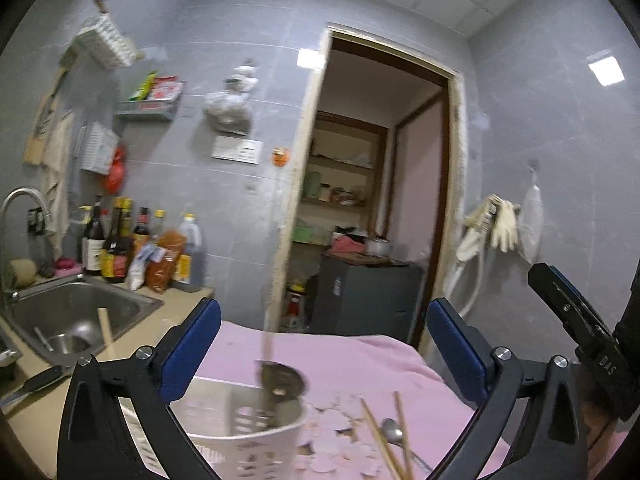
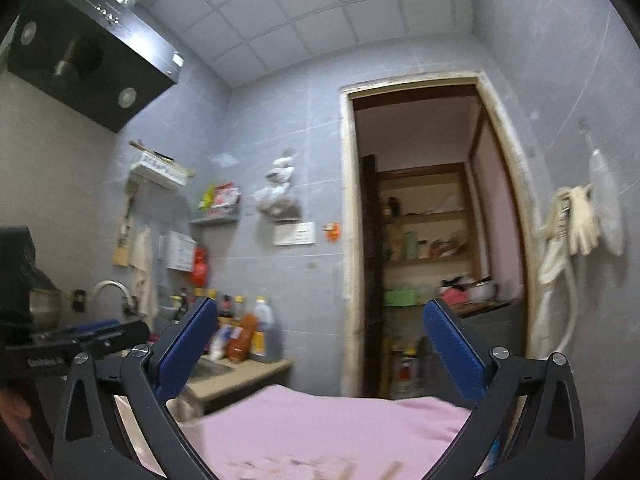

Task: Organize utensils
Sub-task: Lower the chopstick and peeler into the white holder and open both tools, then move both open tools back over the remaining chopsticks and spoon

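1. Over the pink cloth [image 1: 328, 360] the left gripper [image 1: 324, 344] hangs with jaws spread wide, nothing between the blue pads [image 1: 192, 348]; frame is motion-blurred.
2. Below it, near the cloth's near-left edge, stands a white perforated utensil holder [image 1: 240, 436]; a dark ladle-like utensil [image 1: 282, 380] stands in it, wooden handle up, bowl at rim height.
3. Right of the holder, on the flowered part of the cloth, lie two wooden chopsticks [image 1: 384, 436] and a metal spoon [image 1: 392, 434]; spoon sits between the chopsticks, contact unclear due to blur.
4. Left of the cloth: steel sink [image 1: 68, 312] set in the beige counter [image 1: 152, 332]; a wooden stick [image 1: 105, 326] leans inside it; tap [image 1: 20, 200] at the sink's far-left corner; a knife [image 1: 36, 384] lies on the counter's near edge.
5. Bottles [image 1: 120, 248] clustered at the counter's back edge, right of the sink.
6. Right gripper [image 2: 320, 348] is raised, aimed at the wall and doorway [image 2: 432, 240]; jaws released, pads [image 2: 188, 348] well apart, holding nothing; pink cloth under it, its near edge smeared.
7. Right gripper body also shows at the right edge of the left view; range hood [image 2: 92, 52] top-left in the right view.
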`<state>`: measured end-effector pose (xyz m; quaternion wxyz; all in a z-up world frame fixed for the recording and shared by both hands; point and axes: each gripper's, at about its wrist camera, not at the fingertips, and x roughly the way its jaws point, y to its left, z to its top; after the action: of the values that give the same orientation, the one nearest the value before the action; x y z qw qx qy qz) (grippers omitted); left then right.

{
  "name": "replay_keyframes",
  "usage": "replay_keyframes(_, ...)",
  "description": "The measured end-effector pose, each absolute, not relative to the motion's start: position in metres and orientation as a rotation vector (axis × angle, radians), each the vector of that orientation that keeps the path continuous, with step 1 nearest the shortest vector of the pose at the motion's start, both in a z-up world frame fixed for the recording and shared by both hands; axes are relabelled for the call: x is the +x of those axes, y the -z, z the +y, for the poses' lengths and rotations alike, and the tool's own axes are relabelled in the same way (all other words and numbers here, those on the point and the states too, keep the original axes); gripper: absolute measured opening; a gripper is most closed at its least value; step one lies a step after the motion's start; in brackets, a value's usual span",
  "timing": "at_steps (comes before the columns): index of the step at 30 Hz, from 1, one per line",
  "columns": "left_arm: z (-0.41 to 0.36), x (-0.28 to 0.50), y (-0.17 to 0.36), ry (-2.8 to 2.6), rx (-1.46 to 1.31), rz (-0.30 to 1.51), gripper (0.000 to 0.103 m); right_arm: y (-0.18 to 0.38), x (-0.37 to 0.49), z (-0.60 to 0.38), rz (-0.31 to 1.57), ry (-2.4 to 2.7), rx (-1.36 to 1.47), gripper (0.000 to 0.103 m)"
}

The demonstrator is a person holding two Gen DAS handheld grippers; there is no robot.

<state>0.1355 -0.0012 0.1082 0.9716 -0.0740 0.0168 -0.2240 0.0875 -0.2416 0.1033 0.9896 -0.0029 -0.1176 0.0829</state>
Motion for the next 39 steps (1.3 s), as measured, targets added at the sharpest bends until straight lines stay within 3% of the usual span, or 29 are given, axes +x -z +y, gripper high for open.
replay_keyframes(16,-0.091,0.153,-0.06,0.563,0.017,0.188,0.101,-0.064,0.087,-0.317,-0.059,-0.002,-0.023,0.103)
replay_keyframes(24,-0.113,0.172,-0.029,0.607,0.095,0.354,0.101,-0.046,0.113,-0.326,0.073,-0.032,-0.009,0.103)
replay_keyframes(29,-0.123,0.18,-0.012,0.633,0.12,0.451,0.099,-0.038,0.136,-0.331,0.194,-0.052,0.002,0.086)
replay_keyframes(32,-0.129,0.183,-0.004,0.665,0.143,0.491,0.087,-0.031,0.153,-0.331,0.281,-0.058,-0.005,0.071)
replay_keyframes(34,-0.133,0.187,0.001,0.682,0.161,0.524,0.073,-0.024,0.166,-0.331,0.356,-0.074,-0.005,0.058)
replay_keyframes(37,-0.139,0.194,0.008,0.703,0.176,0.583,0.056,-0.013,0.184,-0.33,0.454,-0.102,0.012,0.047)
replay_keyframes(39,-0.14,0.201,0.012,0.707,0.177,0.626,0.047,-0.005,0.195,-0.328,0.515,-0.121,0.012,0.045)
